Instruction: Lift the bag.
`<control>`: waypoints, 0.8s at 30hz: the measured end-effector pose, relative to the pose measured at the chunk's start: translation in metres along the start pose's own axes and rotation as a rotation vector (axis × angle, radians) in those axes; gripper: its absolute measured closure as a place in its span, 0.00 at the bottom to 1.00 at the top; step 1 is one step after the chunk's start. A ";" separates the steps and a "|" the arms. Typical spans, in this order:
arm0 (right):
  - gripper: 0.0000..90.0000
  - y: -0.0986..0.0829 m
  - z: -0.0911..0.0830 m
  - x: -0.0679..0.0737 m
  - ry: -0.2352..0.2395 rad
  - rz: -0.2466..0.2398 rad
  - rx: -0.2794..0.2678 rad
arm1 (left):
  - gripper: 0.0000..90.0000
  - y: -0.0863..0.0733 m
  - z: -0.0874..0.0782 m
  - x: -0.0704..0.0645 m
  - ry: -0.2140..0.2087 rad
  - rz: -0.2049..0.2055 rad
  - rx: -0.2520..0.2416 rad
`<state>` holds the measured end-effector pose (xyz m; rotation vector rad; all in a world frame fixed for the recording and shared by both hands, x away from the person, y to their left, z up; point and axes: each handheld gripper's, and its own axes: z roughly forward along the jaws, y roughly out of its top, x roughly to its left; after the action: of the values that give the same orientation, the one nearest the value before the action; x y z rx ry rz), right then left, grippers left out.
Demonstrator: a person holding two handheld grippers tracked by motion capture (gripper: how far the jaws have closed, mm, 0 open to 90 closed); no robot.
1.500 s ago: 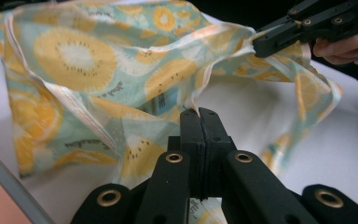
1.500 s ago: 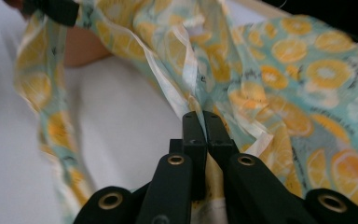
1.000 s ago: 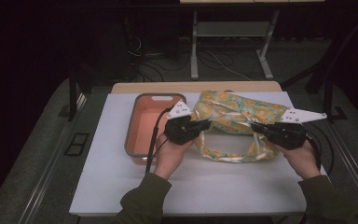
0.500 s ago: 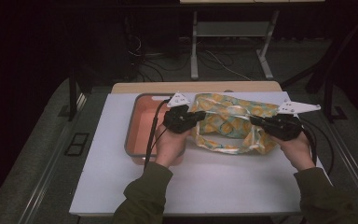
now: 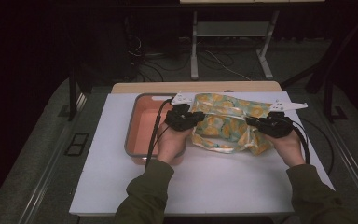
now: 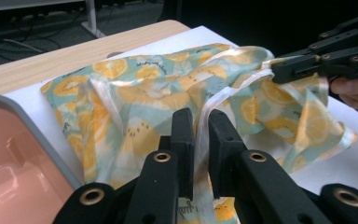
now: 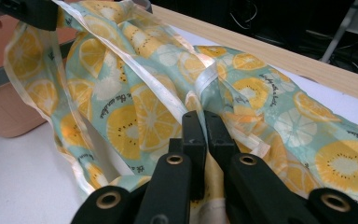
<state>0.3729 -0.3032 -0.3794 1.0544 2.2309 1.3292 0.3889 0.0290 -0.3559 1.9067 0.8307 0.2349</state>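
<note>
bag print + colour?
The soft plastic bag is teal with yellow-orange citrus slices and a pale cream trim, clearest in the right gripper view.

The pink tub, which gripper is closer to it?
Left. The left gripper hangs by the pink tub's right rim, pinching the fruit-print bag. The right gripper pinches the bag's far side, away from the tub.

White tabletop [image 5: 214,182], wooden table edge [image 5: 196,87] behind, cables [image 5: 214,60] and metal stand [image 5: 194,51] on the floor

At lower centre, the right gripper [image 7: 204,122] pinched the fruit-print bag [image 7: 168,88], with a pink tub [image 7: 9,112] at the left edge.
</note>
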 end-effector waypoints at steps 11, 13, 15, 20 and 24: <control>0.63 -0.001 -0.005 -0.003 0.053 0.052 -0.003 | 0.48 -0.003 -0.006 0.005 -0.021 0.017 -0.016; 0.57 0.000 -0.007 -0.002 0.058 0.054 -0.006 | 0.42 -0.004 -0.008 0.005 -0.036 0.024 -0.012; 0.49 0.001 -0.009 -0.001 0.068 0.065 -0.008 | 0.37 -0.005 -0.009 0.004 -0.045 0.030 0.001; 0.33 0.002 -0.015 -0.001 0.053 0.071 -0.026 | 0.27 -0.007 -0.012 0.004 -0.046 0.054 0.003; 0.29 0.002 -0.023 0.001 0.044 0.063 -0.030 | 0.20 -0.009 -0.022 0.002 -0.041 0.078 -0.015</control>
<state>0.3589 -0.3162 -0.3659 1.1037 2.2188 1.4205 0.3751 0.0484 -0.3533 1.9258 0.7261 0.2476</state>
